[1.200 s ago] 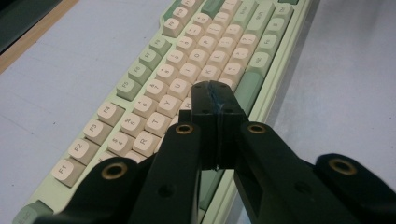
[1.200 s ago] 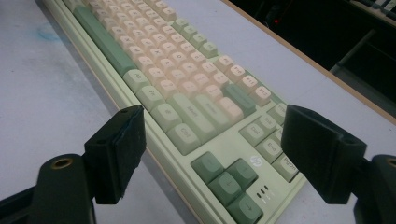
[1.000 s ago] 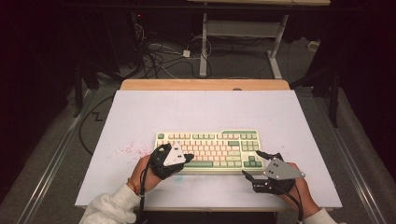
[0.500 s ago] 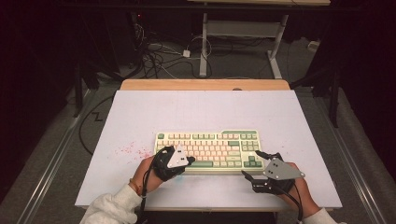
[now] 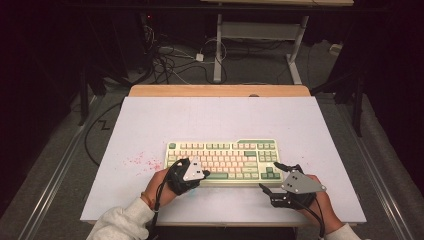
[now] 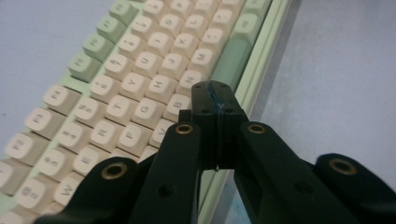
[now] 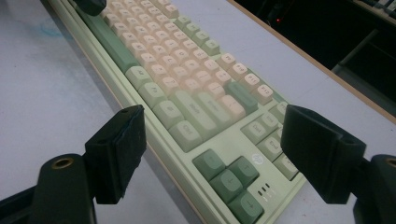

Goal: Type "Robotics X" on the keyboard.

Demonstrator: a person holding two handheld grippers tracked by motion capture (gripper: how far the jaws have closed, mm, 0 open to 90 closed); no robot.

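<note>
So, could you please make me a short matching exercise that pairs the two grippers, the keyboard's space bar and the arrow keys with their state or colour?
Things:
1. left gripper
2. right gripper
3. space bar
4. arrow keys

Descriptions:
A. dark green
B. jaws wide apart, nothing between them
C. pale green
D. jaws shut together, over the keyboard's bottom row of letters

Pairs: 1-D, 2-B, 3-C, 4-A
</note>
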